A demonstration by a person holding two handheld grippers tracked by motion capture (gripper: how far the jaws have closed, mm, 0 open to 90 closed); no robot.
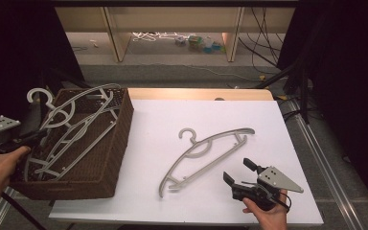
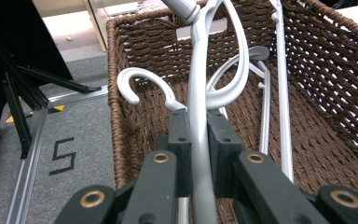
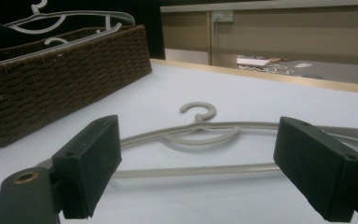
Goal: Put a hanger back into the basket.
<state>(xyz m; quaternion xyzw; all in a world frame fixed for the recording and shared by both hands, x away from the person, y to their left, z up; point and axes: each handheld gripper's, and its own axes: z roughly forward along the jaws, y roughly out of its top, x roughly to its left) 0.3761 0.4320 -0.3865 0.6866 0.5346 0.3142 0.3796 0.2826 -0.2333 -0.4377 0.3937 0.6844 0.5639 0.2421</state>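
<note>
I have the left gripper [image 1: 26, 132] clenched on a grey plastic hanger [image 2: 200, 140]; in the left gripper view its smooth, flat arm runs straight up between my two black pads, which press it from both sides. That hanger stands tilted in the basket [image 1: 117, 139], a rectangular one of coarse dark-brown wicker at the desk's [image 1: 211, 115] left edge, with its hook [image 1: 37, 97] poking out over the basket's far left corner. More grey hangers lie in there with it, curved shoulders overlapping, one rounded hook resting against the left wall.

My right gripper [image 1: 242, 173] sits near the desk's front right corner with its jaws spread wide and nothing between the pads. Just beyond them a second hanger [image 1: 206, 152] lies flat on the matte white top, near the middle, hook towards the far edge.
</note>
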